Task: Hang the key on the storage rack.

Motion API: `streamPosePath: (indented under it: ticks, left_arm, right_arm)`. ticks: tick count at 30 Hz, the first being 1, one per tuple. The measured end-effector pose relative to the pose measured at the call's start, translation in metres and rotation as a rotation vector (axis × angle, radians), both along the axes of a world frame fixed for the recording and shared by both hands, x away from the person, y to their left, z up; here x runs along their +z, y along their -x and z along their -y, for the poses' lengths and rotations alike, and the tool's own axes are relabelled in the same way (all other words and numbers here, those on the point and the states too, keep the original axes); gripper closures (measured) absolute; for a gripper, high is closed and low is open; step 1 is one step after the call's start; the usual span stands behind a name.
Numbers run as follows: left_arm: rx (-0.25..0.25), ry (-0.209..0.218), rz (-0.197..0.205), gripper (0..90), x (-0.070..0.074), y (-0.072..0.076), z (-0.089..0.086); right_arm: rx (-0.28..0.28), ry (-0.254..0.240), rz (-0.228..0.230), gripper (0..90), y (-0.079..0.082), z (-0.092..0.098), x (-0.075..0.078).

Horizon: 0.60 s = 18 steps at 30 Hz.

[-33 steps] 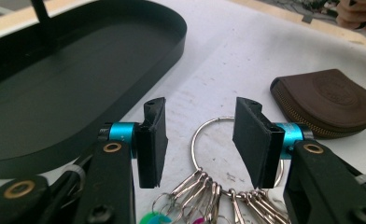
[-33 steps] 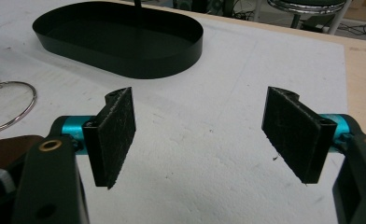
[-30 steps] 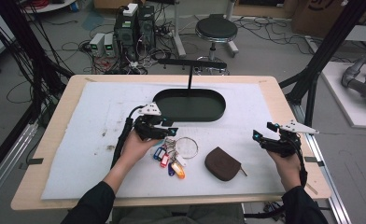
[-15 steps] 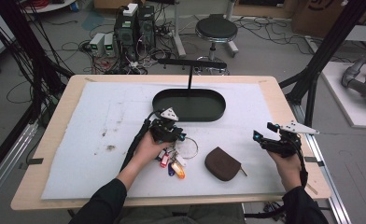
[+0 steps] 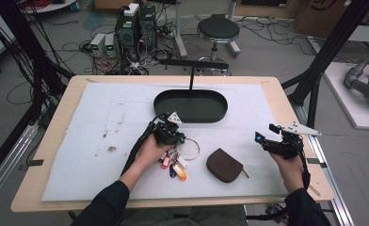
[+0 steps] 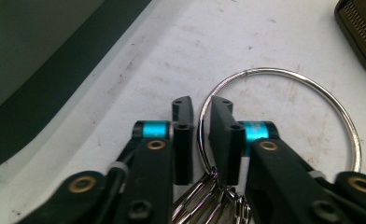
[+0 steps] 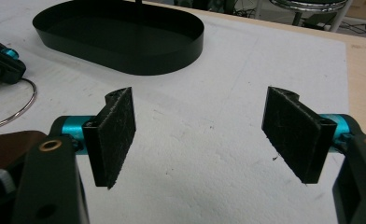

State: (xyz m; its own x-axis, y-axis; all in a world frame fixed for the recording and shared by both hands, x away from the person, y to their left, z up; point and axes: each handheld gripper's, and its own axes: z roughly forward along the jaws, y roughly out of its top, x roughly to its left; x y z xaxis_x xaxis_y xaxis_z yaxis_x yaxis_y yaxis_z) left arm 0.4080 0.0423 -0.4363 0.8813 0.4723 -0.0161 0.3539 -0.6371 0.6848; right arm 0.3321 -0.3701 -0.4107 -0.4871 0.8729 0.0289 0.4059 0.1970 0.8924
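A large steel key ring [image 5: 199,149] [image 6: 270,70] lies on the white mat with several keys and coloured tags [image 5: 173,167] hanging off its near side. My left gripper [image 5: 175,139] [image 6: 200,105] sits low over the ring's left edge. Its jaws have just been closing and now pinch the ring's wire between the pads. A brown zip pouch [image 5: 224,165] [image 7: 8,144] lies to the right of the keys. My right gripper [image 5: 265,133] [image 7: 200,135] hovers further right, open wide, with bare mat between its pads.
A black oval tray [image 5: 192,118] [image 7: 162,65] stands just behind the left gripper, with a thin post and crossbar [image 5: 192,63] rising from it. The white mat [image 5: 102,141] covers most of the wooden table. A stool and cables are on the floor beyond.
My left gripper has moved right and down to the key ring, and its jaws have closed on the ring's wire. The right gripper has not moved.
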Motion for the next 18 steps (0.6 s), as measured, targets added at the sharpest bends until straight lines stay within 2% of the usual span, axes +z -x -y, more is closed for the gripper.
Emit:
streamPosePath:
  ticks: [4,8,11,12,13,14,15,18]
  left_arm:
    - [0.001,-0.006,0.01,85.7,0.0,0.001,0.001]
    - [0.004,0.009,0.005,85.8,0.0,0.001,0.0]
    - [0.005,0.049,0.002,85.8,0.004,0.001,-0.004]
    - [0.005,0.049,0.002,85.8,0.004,0.001,-0.004]
    - [0.008,0.084,0.005,85.9,0.007,0.001,-0.007]
    - [0.008,0.084,0.005,85.9,0.007,0.001,-0.007]
    - [0.004,0.11,0.013,86.1,0.011,0.002,-0.01]
    - [0.003,0.134,0.016,86.1,0.014,0.002,-0.013]
  right_arm:
    - [0.0,0.001,0.001,26.5,0.0,0.0,0.0]
    - [0.0,0.0,0.002,26.5,0.0,0.0,0.0]
    - [0.001,0.002,0.004,26.5,0.0,0.001,0.0]
    - [0.0,0.0,0.001,26.5,0.0,0.001,0.0]
    - [-0.001,0.0,0.003,26.5,0.0,0.001,0.0]
    - [-0.001,0.0,0.003,26.5,0.0,0.001,0.0]
    - [-0.002,-0.002,0.002,26.5,0.0,0.001,0.0]
    - [-0.002,-0.002,0.003,26.5,0.0,0.001,0.0]
